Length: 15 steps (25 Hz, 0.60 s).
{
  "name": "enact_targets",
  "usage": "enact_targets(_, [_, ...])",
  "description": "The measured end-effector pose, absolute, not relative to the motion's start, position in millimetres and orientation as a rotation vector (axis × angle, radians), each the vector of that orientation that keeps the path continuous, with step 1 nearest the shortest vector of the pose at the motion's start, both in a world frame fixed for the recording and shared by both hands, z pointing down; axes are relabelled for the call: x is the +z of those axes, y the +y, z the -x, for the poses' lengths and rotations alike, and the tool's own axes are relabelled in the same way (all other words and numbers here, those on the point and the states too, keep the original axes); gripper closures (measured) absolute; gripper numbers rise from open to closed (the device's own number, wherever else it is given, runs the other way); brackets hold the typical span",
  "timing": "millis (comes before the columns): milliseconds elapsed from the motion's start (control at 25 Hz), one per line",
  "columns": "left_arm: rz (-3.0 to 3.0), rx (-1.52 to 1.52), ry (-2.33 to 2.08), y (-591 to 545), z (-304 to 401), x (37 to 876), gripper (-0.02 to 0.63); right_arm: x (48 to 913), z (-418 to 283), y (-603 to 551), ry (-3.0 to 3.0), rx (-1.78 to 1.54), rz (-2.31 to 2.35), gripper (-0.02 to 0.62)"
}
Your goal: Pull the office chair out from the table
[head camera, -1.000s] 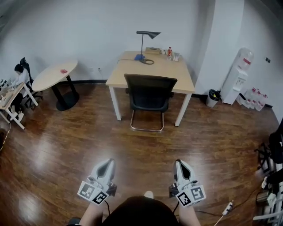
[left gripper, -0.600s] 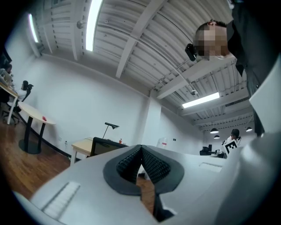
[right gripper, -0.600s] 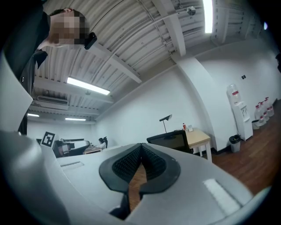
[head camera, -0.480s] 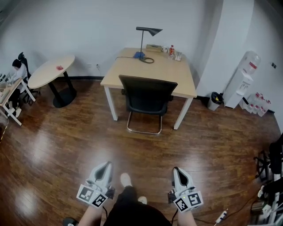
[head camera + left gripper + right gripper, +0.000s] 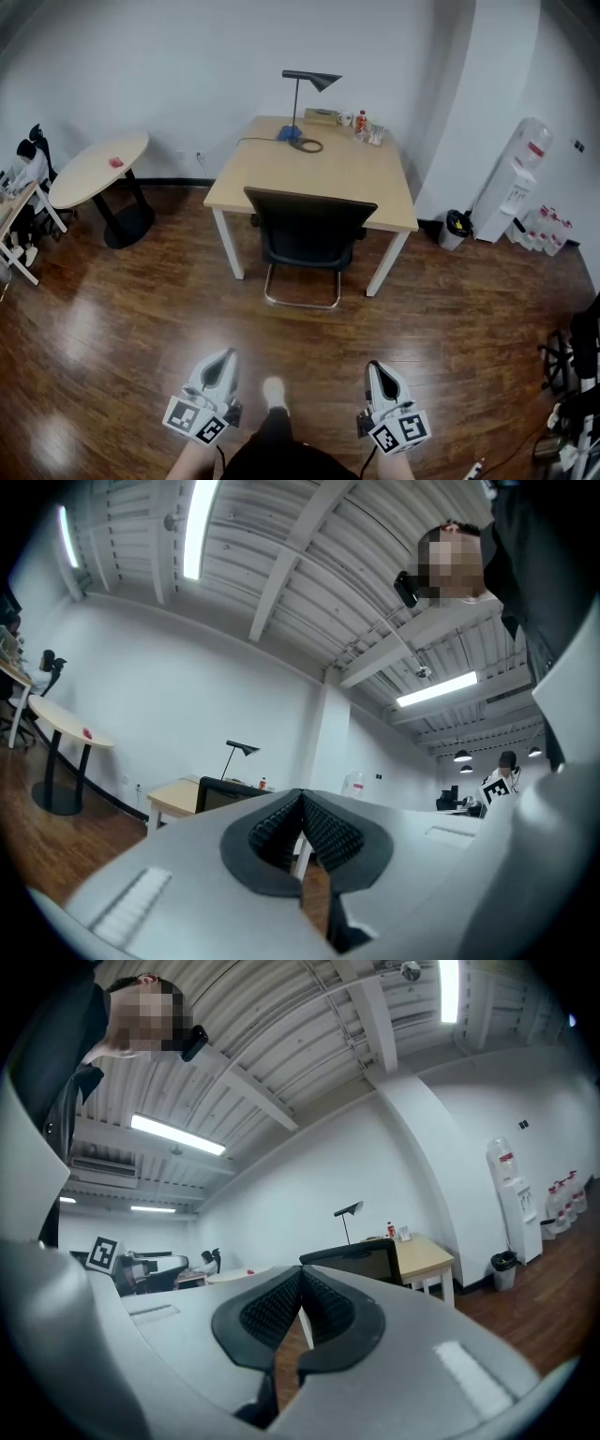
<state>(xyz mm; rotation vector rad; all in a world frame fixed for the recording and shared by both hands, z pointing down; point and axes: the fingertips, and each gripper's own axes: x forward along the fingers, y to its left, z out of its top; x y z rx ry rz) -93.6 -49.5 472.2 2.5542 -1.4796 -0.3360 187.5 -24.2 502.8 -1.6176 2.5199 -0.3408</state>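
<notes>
A black office chair (image 5: 310, 234) on a chrome sled base is tucked under the near edge of a square light-wood table (image 5: 356, 173). Its backrest faces me. Both grippers are low in the head view, well short of the chair. My left gripper (image 5: 222, 357) is shut and holds nothing. So is my right gripper (image 5: 375, 367), level with it. In the left gripper view the chair (image 5: 220, 792) shows just left of the closed jaws (image 5: 302, 795). The right gripper view has the chair (image 5: 354, 1259) just right of its closed jaws (image 5: 300, 1271).
On the table's far side stand a black desk lamp (image 5: 305, 84), a bottle (image 5: 359, 125) and small items. A round table (image 5: 98, 167) is at the left, with a seated person (image 5: 23, 169) beyond it. A water dispenser (image 5: 513, 178) and a bin (image 5: 455, 228) stand at the right.
The table and chair have grown larger and come lower in the head view as I walk toward them. Both grippers stay shut, side by side.
</notes>
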Motion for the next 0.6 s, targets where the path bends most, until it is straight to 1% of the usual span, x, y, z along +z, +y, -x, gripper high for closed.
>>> enact_targets(440, [-2.628, -0.347, -1.413, -190, 92, 468, 0.604, 472, -164, -159, 2.526, -0.245, 1.605, 0.581])
enact_targets(600, [-2.678, -0.348, -1.352, -230, 82, 465, 0.604, 475, -159, -200, 2.534, -0.214, 1.62, 0.581])
